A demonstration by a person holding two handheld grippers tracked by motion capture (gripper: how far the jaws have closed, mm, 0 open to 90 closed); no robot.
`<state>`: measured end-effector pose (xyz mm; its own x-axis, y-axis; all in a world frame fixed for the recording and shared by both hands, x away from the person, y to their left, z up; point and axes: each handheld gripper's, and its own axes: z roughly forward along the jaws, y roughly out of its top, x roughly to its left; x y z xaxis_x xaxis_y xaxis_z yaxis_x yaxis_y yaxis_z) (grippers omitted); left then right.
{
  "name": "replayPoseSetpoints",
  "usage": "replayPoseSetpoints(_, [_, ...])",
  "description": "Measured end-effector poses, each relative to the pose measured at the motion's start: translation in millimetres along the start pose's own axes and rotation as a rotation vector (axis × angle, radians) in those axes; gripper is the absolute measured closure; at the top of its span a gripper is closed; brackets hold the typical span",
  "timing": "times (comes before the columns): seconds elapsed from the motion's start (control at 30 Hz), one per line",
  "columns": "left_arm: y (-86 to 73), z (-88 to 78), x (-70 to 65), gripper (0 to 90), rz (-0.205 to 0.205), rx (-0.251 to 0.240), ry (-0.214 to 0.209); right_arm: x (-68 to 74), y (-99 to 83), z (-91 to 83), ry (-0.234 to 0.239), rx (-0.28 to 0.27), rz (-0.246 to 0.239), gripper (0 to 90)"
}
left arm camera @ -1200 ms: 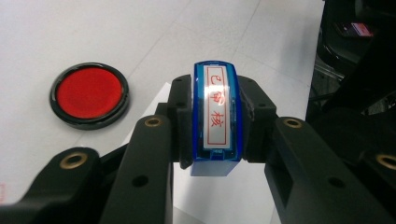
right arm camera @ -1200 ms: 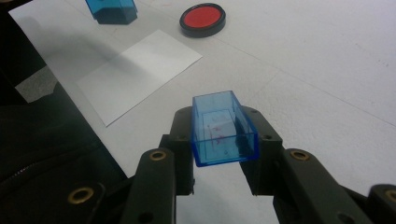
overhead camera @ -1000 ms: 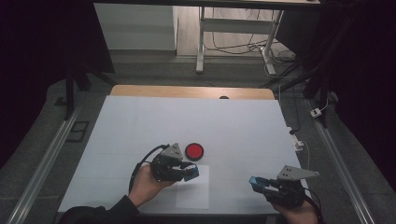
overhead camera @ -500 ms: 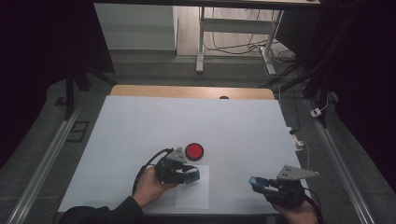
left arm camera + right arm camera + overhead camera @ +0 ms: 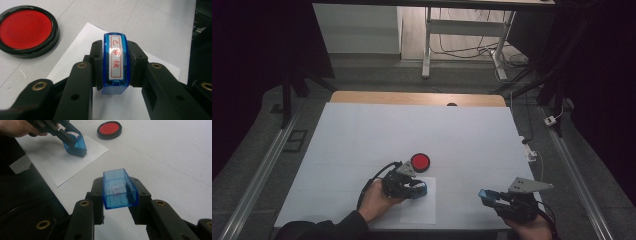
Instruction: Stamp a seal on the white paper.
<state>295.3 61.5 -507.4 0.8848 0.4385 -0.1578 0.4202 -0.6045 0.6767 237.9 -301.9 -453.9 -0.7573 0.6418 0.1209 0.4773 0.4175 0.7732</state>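
left tongs [image 5: 418,189] clamped on a blue stamp [image 5: 115,65] – jaws pinch its two sides, label with red characters faces the left gripper view's camera. stamp base sits down on the white paper sheet [image 5: 419,210], touching it, seen in the right gripper view [image 5: 75,145] tilted a bit toward the hand. paper lies flat near the front edge of the white worktop [image 5: 412,135]. red ink pad [image 5: 420,162], round with a black rim, lid off, rests on the worktop just beyond the paper's far corner, near the stamp but not touching.

right tongs [image 5: 486,196] closed on a clear blue stamp cap [image 5: 119,188] – open side up, faint red ink smears inside, held above the worktop near the front right, well apart from the paper. person's left hand [image 5: 374,200] wraps the left gripper body, dark sleeve at the bottom edge. cable loops off the left gripper.
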Motion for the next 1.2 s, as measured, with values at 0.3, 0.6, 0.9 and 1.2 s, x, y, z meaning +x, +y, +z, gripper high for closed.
replayPoseSetpoints(0.3, [-3.6, 0.5, 3.0, 69.9, -0.005, -0.013, -0.018, 0.0, 0.0, 0.4, 0.003, 0.0, 0.001, 68.1])
replayPoseSetpoints(0.6, [-5.4, 1.0, 1.2, 70.0, 0.002, -0.019, -0.009, 0.3, 0.0, 0.5, 0.004, 0.001, 0.002, 68.0])
replayPoseSetpoints(0.9, [-4.8, 1.8, -9.4, 70.0, 0.054, -0.007, 0.05, 0.3, 0.1, 0.6, 0.005, 0.002, 0.001, 68.0])
replayPoseSetpoints(1.2, [-4.2, 2.4, -17.0, 70.0, 0.092, 0.008, 0.096, 0.5, 0.1, 0.7, 0.005, 0.003, 0.001, 68.0])
